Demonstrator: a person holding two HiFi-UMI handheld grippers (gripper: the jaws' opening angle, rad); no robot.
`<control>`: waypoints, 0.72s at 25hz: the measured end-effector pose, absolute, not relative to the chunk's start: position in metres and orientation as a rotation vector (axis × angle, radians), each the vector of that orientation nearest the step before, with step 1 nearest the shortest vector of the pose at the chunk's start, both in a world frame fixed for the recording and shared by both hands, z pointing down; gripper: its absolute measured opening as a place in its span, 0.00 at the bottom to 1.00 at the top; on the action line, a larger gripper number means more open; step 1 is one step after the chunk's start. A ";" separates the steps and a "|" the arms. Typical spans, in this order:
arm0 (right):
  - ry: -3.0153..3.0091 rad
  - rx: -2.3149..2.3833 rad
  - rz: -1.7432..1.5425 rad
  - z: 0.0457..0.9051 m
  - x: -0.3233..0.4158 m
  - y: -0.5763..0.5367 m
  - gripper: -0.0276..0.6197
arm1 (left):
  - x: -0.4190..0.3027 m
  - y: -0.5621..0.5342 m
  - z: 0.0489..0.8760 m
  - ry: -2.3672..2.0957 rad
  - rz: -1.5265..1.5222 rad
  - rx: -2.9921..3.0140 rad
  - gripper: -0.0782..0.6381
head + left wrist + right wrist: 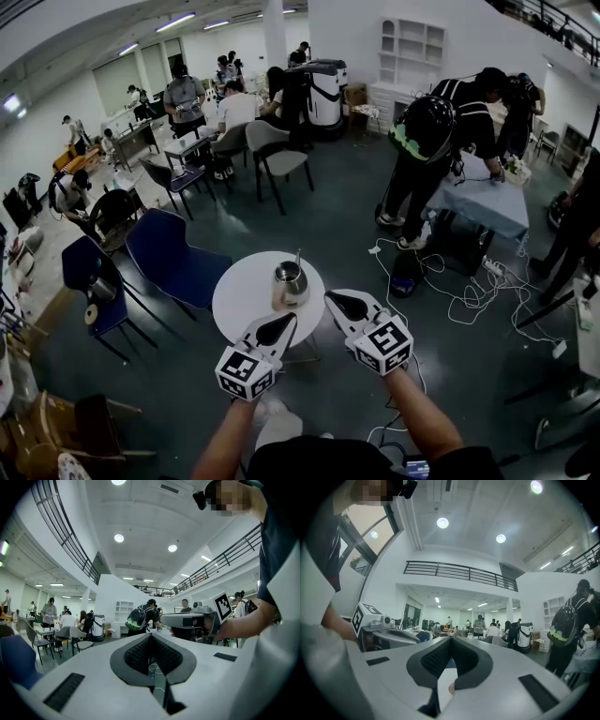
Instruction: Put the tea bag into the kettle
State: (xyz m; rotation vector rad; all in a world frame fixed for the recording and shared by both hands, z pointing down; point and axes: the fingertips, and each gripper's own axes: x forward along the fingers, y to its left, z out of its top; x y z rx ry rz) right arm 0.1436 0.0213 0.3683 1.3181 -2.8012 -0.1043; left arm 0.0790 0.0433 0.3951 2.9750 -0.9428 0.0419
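Note:
A small metal kettle [292,279] with an upright handle stands on the round white table [246,298]. A small tan packet [278,292], apparently the tea bag, leans against its left side. My left gripper [289,320] hovers over the table's near edge, just below the kettle, with its jaws closed together and empty. My right gripper [330,297] is to the right of the kettle, jaws also together with nothing between them. In the left gripper view the left gripper [151,636] faces the room, with the right gripper [192,619] beside it. The right gripper view shows the right gripper [451,640] shut; the kettle is hidden.
Two blue chairs [169,255] stand left of the table. Cables [469,291] trail across the dark floor to the right. People work at a covered table [483,202] at the right and at desks [187,141] farther back.

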 end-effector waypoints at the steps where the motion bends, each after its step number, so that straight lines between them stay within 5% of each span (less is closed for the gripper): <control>1: -2.801 1.318 -0.105 0.369 0.145 0.023 0.07 | 0.080 0.045 0.394 -0.948 0.040 2.976 0.13; 18: -2.805 1.358 -0.082 0.360 0.149 0.051 0.07 | 0.092 0.068 0.381 -0.888 0.033 2.997 0.13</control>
